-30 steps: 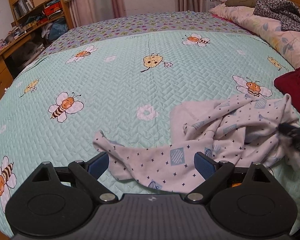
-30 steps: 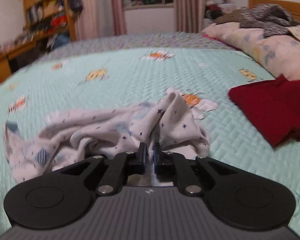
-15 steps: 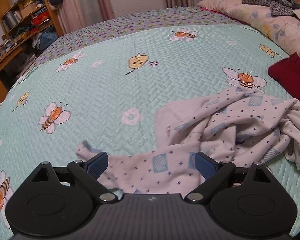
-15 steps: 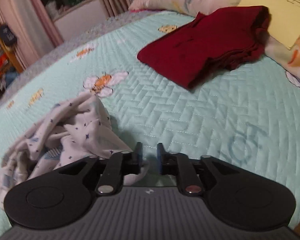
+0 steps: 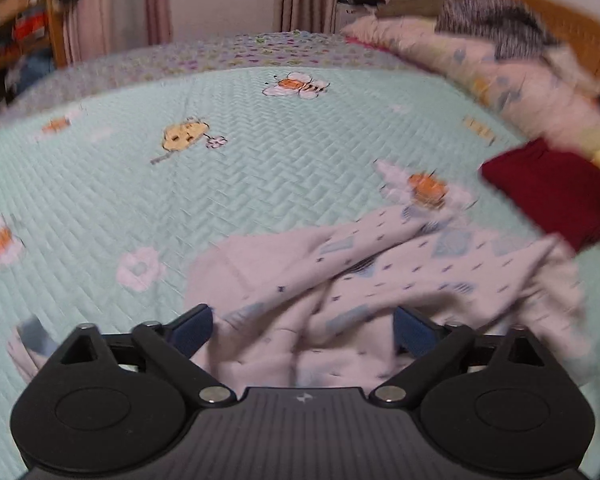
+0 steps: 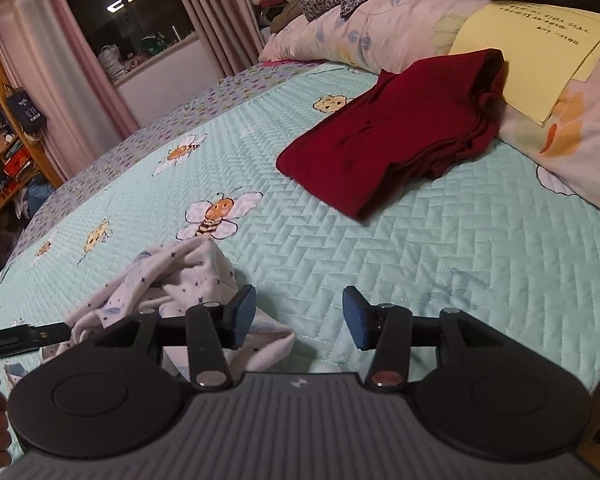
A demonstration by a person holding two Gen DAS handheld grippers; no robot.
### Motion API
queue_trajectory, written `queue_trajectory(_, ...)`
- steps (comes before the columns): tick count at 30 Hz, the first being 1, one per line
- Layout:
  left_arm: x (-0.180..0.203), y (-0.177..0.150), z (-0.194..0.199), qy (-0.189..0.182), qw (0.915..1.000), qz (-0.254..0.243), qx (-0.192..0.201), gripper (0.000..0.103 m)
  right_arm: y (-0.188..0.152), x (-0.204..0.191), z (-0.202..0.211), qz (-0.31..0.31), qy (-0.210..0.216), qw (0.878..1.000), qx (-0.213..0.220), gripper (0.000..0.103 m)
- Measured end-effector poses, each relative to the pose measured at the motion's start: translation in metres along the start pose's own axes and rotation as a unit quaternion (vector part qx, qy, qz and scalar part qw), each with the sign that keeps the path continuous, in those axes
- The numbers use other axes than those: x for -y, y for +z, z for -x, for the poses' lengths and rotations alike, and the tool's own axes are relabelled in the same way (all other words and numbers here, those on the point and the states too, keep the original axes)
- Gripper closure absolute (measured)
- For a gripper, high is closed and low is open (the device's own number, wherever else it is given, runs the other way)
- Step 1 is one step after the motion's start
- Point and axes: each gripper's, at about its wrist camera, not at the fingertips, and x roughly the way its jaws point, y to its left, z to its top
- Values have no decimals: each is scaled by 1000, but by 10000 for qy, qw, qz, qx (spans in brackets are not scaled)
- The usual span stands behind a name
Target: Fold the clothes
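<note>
The white garment (image 5: pixel 400 272) lies crumpled on the bed (image 5: pixel 260 168) — pale cloth with small dark stars and light blue squares, bunched into ridges, one flat plain panel spread out on its far left side. My left claw (image 5: pixel 302 330) sits right over it, jaws wide but closing in, with a fold of the cloth between the blue pads (image 5: pixel 192 328); the view is blurred, and I can't see the pads pressing on it. In the right wrist view the same garment (image 6: pixel 172 284) is heaped at the left. My right claw (image 6: pixel 299 318) is opening, nothing gripped — its left pad (image 6: pixel 242 314) stands just over the cloth's edge, bare quilt showing between the pads. A folded dark red garment (image 6: pixel 396 128) rests farther up the bed, near the pillows (image 6: pixel 380 28).
</note>
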Motion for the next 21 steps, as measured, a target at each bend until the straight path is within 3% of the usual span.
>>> queue_trajectory(1, 2, 0, -7, 146, 9997, -139, -124, 38, -1, 0, -1, -24, -2, 10000, -38, 53)
queue_trajectory(2, 3, -1, -14, 190, 9991, -201, -312, 77, -2, 0, -3, -49, -4, 10000, -76, 52)
queue_trajectory(3, 2, -3, -19, 192, 9986, -183, -465, 88, -3, 0, -4, -61, 15, 9999, -114, 52)
queue_trajectory(6, -8, -6, -11, 81, 9994, 36, -334, 93, -5, -6, -4, 32, 8, 9999, -107, 52)
queue_trajectory(9, -32, 1, 19, -162, 9984, 517, 154, 95, -8, -13, -3, 148, 58, 9998, -86, 52)
queue_trajectory(11, -58, 7, 49, -285, 9931, 963, 613, 96, -9, -19, -4, 229, 130, 9996, -105, 52)
queue_trajectory(14, -102, 8, 100, -357, 9782, 1528, 1358, 96, -13, -30, -6, 386, 212, 9989, -138, 51)
queue_trajectory(16, -128, 6, 123, -64, 9711, 1722, 1649, 96, -16, -36, -9, 440, 346, 9983, -188, 51)
queue_trajectory(19, -162, -6, 127, 553, 9684, 2014, 1362, 95, -22, -49, -12, 642, 567, 9958, -317, 47)
queue_trajectory(21, -183, -20, 112, 778, 9695, 2163, 849, 92, -25, -60, -16, 855, 743, 9927, -414, 43)
